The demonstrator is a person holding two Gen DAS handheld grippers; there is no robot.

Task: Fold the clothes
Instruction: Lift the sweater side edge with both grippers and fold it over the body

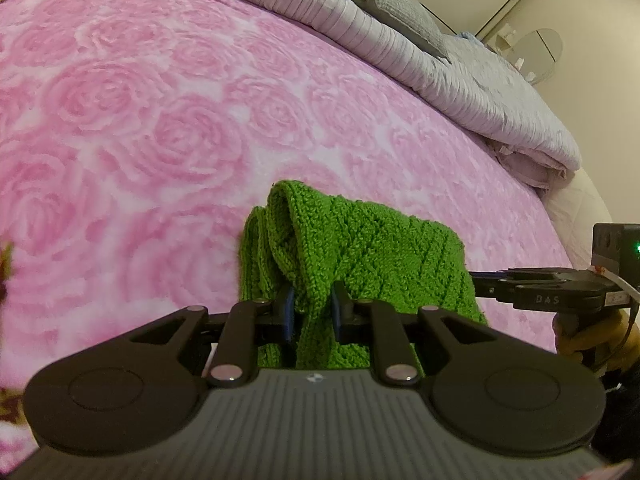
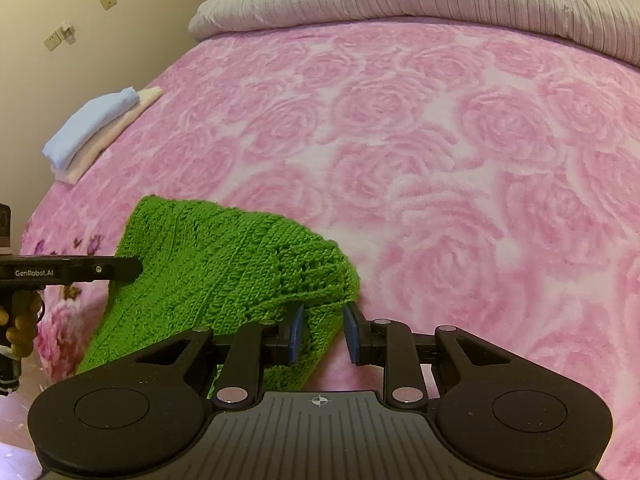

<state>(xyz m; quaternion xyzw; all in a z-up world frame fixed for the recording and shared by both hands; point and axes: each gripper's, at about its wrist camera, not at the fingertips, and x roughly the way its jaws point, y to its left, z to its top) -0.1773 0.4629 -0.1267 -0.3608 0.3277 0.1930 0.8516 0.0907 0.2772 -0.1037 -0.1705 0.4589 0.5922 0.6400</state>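
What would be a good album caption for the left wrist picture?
Left gripper pinching a bunched green knitted garment lifted above a pink rose-patterned bedspread, right gripper reaching in from the side.

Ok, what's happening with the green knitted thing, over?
Left gripper and right gripper both pinching the green knit, lifted over the pink bedspread. Nothing in the way.

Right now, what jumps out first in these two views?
A bright green knit garment, bunched and held up over the pink rose-print bedspread, gripped by the left gripper and the right gripper. Folded pale clothes sit at the bed's edge.
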